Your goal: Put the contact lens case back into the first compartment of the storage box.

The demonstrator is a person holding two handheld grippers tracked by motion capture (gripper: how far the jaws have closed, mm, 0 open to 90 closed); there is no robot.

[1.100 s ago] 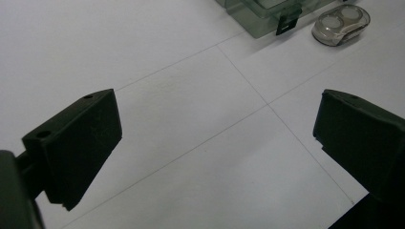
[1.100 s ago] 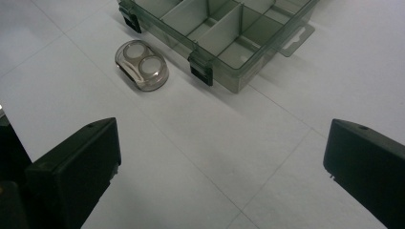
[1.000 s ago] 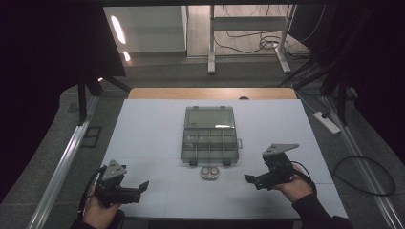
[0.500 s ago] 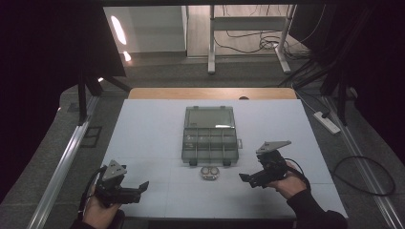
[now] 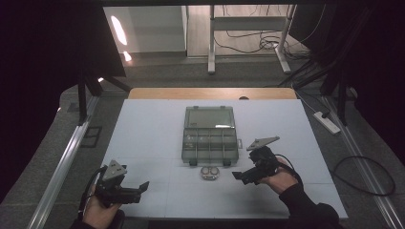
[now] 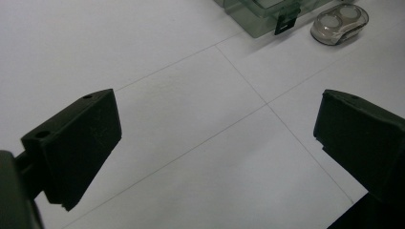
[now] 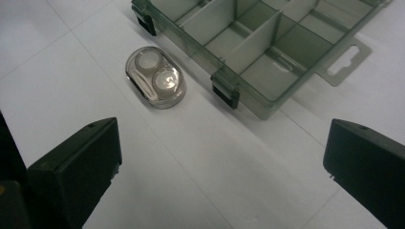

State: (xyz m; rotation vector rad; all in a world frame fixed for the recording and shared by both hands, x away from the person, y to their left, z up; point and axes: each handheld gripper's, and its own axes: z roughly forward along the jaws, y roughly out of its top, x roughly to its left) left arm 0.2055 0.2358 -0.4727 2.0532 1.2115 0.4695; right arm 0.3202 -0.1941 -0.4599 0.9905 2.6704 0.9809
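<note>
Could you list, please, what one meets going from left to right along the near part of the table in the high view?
Left gripper → small oval clear case → right gripper, all above or on the white table.

Just ahead of the right hand-held gripper (image 7: 222,167) lay a small case (image 7: 155,77) of clear, glossy plastic. Beyond it, the compartment box (image 7: 267,43) was smoky, translucent plastic with smooth walls. The gripper's jaws looked matt black. The desk (image 7: 200,181) was smooth, matt white.
</note>
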